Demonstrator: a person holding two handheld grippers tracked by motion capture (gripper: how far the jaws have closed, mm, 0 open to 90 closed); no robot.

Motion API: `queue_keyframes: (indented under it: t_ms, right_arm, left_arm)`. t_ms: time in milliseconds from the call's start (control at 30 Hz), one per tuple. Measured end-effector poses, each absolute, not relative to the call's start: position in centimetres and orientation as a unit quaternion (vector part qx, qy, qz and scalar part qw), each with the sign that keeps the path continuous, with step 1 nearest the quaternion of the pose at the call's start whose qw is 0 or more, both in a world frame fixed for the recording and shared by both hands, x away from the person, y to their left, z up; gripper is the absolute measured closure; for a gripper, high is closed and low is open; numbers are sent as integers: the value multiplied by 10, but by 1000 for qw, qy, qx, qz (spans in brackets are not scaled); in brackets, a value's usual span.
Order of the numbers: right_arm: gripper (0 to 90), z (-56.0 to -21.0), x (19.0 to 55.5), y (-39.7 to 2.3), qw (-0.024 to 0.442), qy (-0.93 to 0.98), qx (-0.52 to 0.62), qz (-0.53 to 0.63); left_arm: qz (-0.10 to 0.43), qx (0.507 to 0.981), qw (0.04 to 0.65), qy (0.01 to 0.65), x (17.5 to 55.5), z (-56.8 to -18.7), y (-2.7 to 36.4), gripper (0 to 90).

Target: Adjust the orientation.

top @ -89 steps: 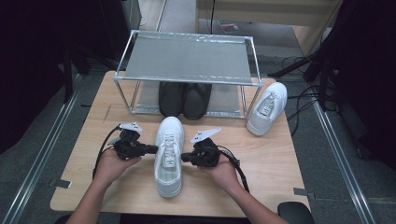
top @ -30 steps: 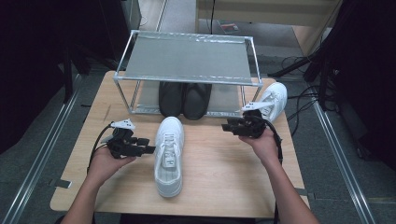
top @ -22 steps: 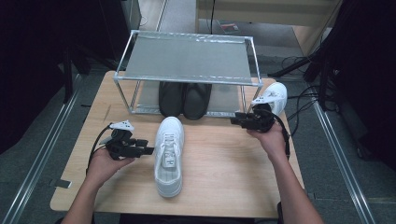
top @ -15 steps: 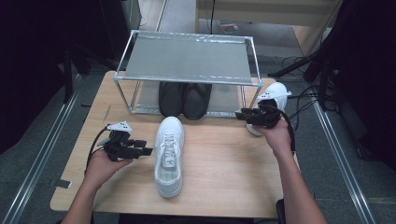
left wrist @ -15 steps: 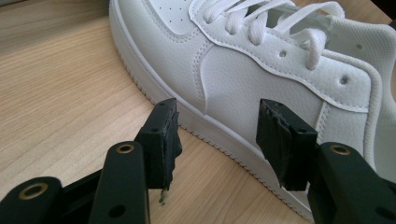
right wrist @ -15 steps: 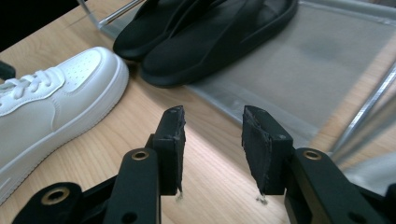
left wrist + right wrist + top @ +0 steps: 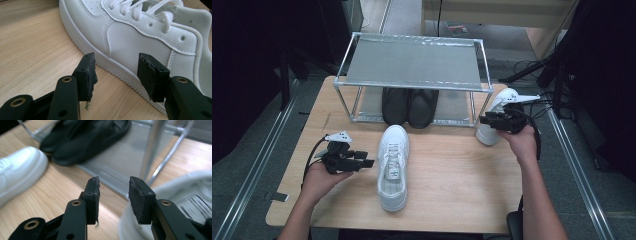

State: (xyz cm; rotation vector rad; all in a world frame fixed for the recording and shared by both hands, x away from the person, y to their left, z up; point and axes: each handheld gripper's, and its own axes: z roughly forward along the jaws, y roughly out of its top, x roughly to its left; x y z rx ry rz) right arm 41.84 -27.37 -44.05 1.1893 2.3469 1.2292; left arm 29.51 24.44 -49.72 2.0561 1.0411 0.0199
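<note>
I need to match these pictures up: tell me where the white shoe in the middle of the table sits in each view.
High view: white shoe, centre, toe toward the rack.
Left gripper view: its side, past the open jaws.
Right gripper view: its toe at the left edge.
Shared landmark: the wooden table.

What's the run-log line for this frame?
left gripper: open, beside centre white shoe | right gripper: closing, nothing gripped, at second white shoe

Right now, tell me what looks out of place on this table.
The white pair is split: one shoe lies mid-table, its mate sits off by the rack's right post near the table edge. The black shoes sit neatly together under the rack.
</note>
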Motion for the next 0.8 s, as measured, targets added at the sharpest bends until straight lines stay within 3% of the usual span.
queue_keyframes:
  t_ms: [200, 533, 800]
  right_arm:
    - [618, -447, 422, -280, 121, 807, 417, 402]
    - [575, -474, 436, -278, 85, 832, 426, 345]
    - [635, -488, 444, -278, 65, 834, 422, 350]
  left_arm:
    - [7, 815, 406, 413, 295, -497, 244, 488]
    - [5, 815, 405, 415, 295, -498, 244, 486]
    - [6, 814, 405, 416, 293, -498, 245, 482]
